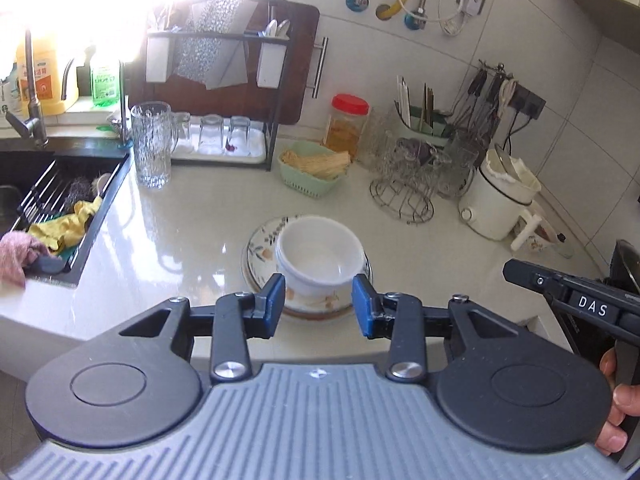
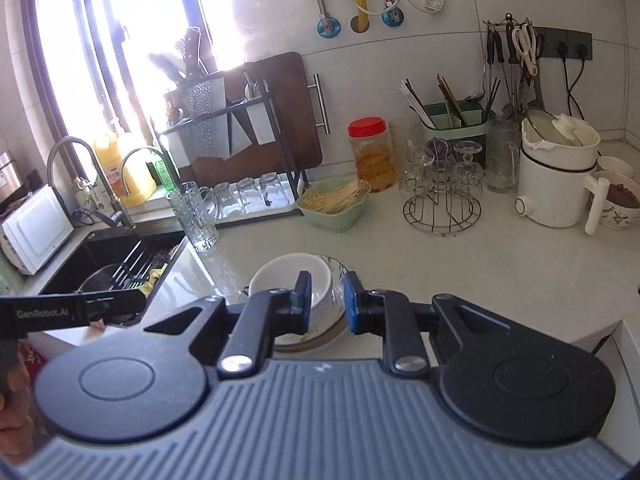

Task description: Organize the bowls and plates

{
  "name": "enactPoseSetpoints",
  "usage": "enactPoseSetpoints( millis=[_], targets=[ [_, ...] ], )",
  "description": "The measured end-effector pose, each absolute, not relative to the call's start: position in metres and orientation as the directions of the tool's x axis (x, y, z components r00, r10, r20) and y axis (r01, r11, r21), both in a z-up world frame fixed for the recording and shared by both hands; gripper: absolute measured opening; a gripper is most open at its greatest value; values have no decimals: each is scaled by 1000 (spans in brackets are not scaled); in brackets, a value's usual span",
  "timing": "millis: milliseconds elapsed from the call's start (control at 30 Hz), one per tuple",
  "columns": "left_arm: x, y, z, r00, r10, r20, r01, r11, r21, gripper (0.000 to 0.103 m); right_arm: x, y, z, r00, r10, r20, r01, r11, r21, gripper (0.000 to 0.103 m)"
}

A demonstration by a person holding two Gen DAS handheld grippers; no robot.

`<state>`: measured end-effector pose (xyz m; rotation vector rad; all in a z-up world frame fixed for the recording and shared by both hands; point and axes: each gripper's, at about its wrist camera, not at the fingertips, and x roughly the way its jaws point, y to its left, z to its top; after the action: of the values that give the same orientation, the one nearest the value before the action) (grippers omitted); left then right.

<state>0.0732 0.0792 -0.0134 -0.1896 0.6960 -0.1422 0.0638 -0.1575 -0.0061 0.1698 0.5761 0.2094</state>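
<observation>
White bowls [image 1: 320, 252] sit nested on a stack of flower-patterned plates [image 1: 258, 248] near the front edge of the pale counter. My left gripper [image 1: 319, 306] hovers just in front of and above this stack. Its blue pads [image 1: 276, 306] are apart, with nothing between them. In the right wrist view the same bowls [image 2: 280, 276] and plate rim [image 2: 339, 270] lie just beyond my right gripper [image 2: 328, 302], whose pads leave a narrow empty gap. Each tool's black body shows at the edge of the other's view, held by a hand.
A dark sink [image 1: 60, 200] with a rack and cloths lies at the left, and a tall glass pitcher [image 1: 152, 144] stands at its corner. Behind the stack are a green basket [image 1: 314, 168], a red-lidded jar [image 1: 348, 124], a wire glass stand [image 1: 404, 196] and a white pot [image 1: 496, 200].
</observation>
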Motion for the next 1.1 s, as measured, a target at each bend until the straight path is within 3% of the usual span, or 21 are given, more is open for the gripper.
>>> enactPoseSetpoints(
  millis=[200,233,267,333,400,467,600,700,833,1100],
  targets=[
    [39,68,-25,761,-180,-623,56,975,-214,43,35,-163,-22,817,246,-522,-161,966,203,21],
    [36,67,-28,761,-179,-623,53,975,-216,45,32,-164,-23,820,242,-518,-163,967,194,21],
    [33,66,-30,762,-173,-624,46,976,-215,54,29,-165,-25,825,233,-515,-159,970,183,22],
    [27,62,-34,772,-177,-610,63,977,-204,60,24,-168,-29,834,236,-498,-166,969,181,56],
    [21,60,-37,780,-187,-598,80,976,-201,68,21,-173,-35,837,243,-490,-168,967,193,71],
    [18,59,-42,775,-173,-607,66,979,-194,71,17,-175,-41,837,231,-496,-157,970,187,73],
    [13,58,-48,778,-133,-614,48,987,-153,89,11,-176,-49,838,219,-500,-153,973,170,78],
    [10,60,-49,782,-113,-612,41,991,-131,94,7,-175,-49,837,231,-496,-161,970,180,79],
    [7,64,-47,783,-89,-616,20,993,-118,96,4,-171,-49,842,229,-488,-166,971,171,103],
    [-2,70,-35,776,-58,-628,-12,994,-107,99,0,-169,-38,843,236,-482,-165,969,187,103]
  ],
)
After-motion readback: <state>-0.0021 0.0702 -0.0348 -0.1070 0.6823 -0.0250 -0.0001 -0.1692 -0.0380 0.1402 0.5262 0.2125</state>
